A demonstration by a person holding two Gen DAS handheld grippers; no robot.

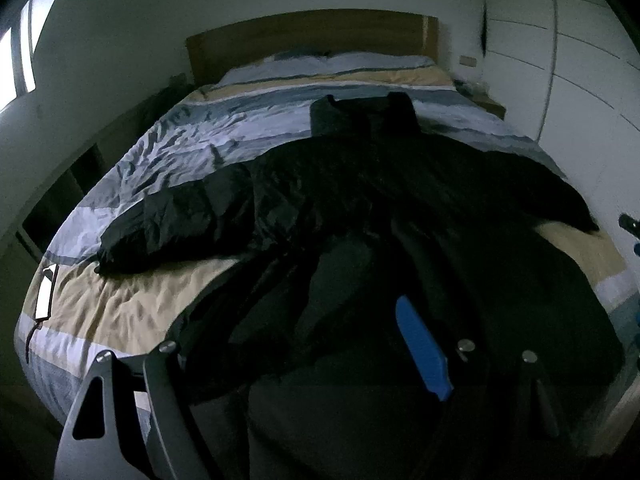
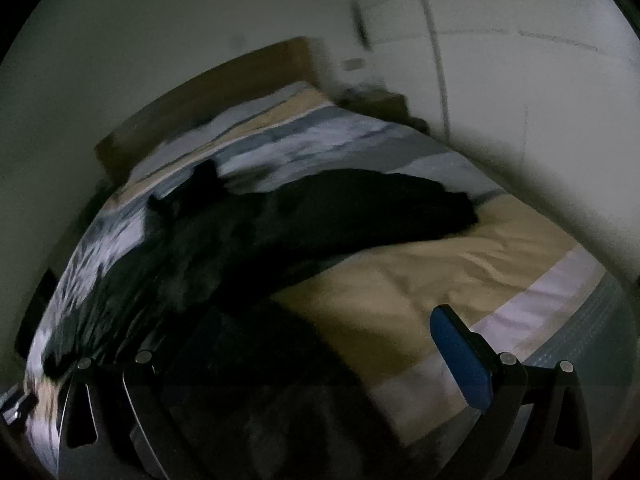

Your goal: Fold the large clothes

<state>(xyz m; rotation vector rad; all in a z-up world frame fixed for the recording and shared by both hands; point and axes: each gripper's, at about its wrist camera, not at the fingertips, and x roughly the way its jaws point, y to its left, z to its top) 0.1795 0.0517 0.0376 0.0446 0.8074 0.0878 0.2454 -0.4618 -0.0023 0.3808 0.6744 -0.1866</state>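
A large black jacket [image 1: 360, 184] lies spread on a bed with a striped blue, grey and tan duvet [image 1: 120, 304]. One sleeve [image 1: 176, 220] stretches left, the other reaches right [image 1: 540, 196]. My left gripper [image 1: 304, 344] hangs over the jacket's near hem, jaws wide apart, with dark cloth between them; only its blue right pad [image 1: 424, 352] shows clearly. In the right wrist view, my right gripper [image 2: 312, 360] is open above the jacket's [image 2: 320, 208] near right edge, blue pad [image 2: 460, 360] over the tan stripe [image 2: 400, 288]. The view is dim and blurred.
A wooden headboard [image 1: 312, 40] and pillows [image 1: 340, 64] stand at the far end. White wardrobe doors [image 1: 580, 60] line the right wall. A window [image 1: 20, 60] is at the left. A small white object [image 1: 44, 292] lies on the bed's left edge.
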